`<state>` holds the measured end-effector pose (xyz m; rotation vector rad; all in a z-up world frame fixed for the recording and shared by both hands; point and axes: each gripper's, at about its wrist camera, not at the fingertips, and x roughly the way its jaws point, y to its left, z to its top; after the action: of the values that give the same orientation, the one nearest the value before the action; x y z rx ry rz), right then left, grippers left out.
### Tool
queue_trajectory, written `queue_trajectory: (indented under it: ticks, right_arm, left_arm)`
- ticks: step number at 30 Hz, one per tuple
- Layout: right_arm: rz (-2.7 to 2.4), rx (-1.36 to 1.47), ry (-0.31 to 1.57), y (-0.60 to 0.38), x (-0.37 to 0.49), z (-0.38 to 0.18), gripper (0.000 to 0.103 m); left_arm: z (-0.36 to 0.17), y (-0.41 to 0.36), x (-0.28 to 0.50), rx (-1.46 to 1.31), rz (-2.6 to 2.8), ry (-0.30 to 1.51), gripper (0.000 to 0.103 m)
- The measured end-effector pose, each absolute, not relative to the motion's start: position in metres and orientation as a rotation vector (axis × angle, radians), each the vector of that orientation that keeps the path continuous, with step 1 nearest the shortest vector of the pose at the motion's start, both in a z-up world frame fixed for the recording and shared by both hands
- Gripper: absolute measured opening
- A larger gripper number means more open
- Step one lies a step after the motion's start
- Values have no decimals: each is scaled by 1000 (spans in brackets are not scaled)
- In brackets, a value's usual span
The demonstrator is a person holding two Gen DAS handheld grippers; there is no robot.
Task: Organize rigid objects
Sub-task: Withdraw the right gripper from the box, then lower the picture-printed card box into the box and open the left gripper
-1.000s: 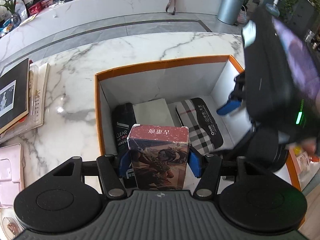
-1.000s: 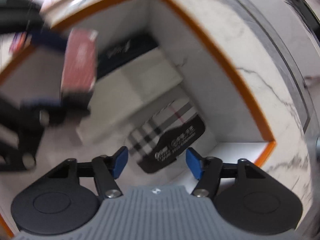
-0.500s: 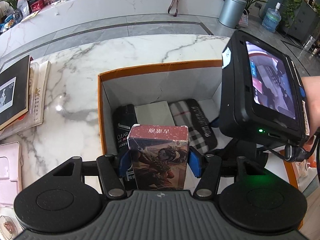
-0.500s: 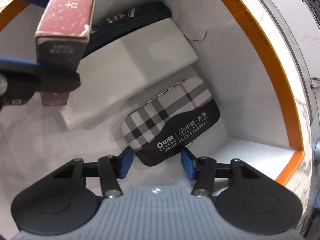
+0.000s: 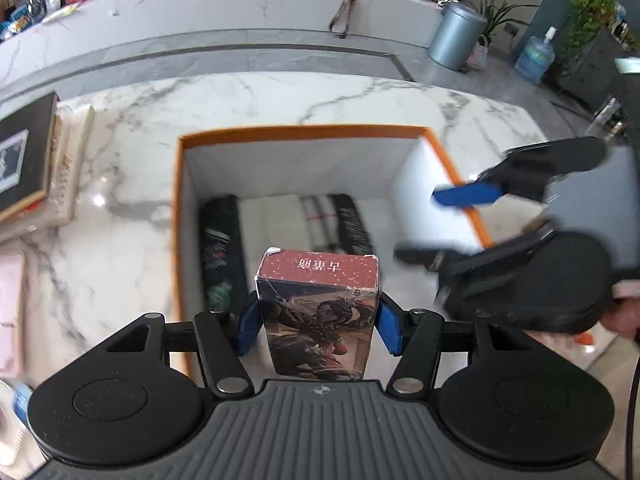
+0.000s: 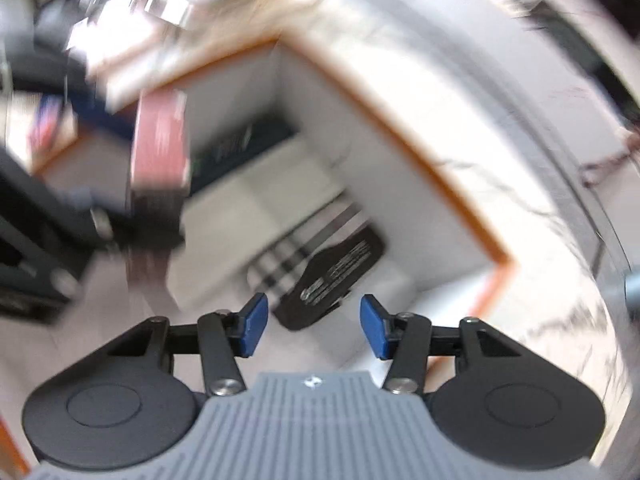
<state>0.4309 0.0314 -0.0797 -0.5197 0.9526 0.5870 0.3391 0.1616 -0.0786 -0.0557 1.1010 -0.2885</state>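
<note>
In the left wrist view, the left claw (image 5: 318, 326) stayed clenched on the upright dark-red illustrated card box (image 5: 318, 312), above the near edge of the orange-rimmed white cardboard box (image 5: 304, 132) on the marble table (image 5: 120, 184). A black bottle (image 5: 220, 248), a white flat box (image 5: 276, 224) and a plaid case (image 5: 340, 220) lay on its floor. The right claw (image 5: 452, 224), half a second earlier inside the box behind its screen, had lifted out past the right rim.

In the blurred right wrist view, the right claw (image 6: 314, 326) was opening, nothing between its blue pads (image 6: 374, 326), farther above the plaid case (image 6: 320, 272) than before.
</note>
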Motion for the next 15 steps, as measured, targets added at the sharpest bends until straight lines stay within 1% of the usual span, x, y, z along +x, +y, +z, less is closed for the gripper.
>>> queue_trajectory:
  ticks: [4,8,11,15]
  right_arm:
    - [404,-232,815,-1,403,-47,56]
    - [242,-31,803,-37,380,-46,56]
    - [223,37,837,-55,367,-60,56]
    - [216,47,855,-55,363,-70,56]
  left_arm:
    - [-85,140,332,-49,-325,1132,67]
    - [-103,118,328,-25,-351,1205,67]
    - [-119,105,330,-29,-356,1263,67]
    - [-133,97,341,-31,-313,1275,67]
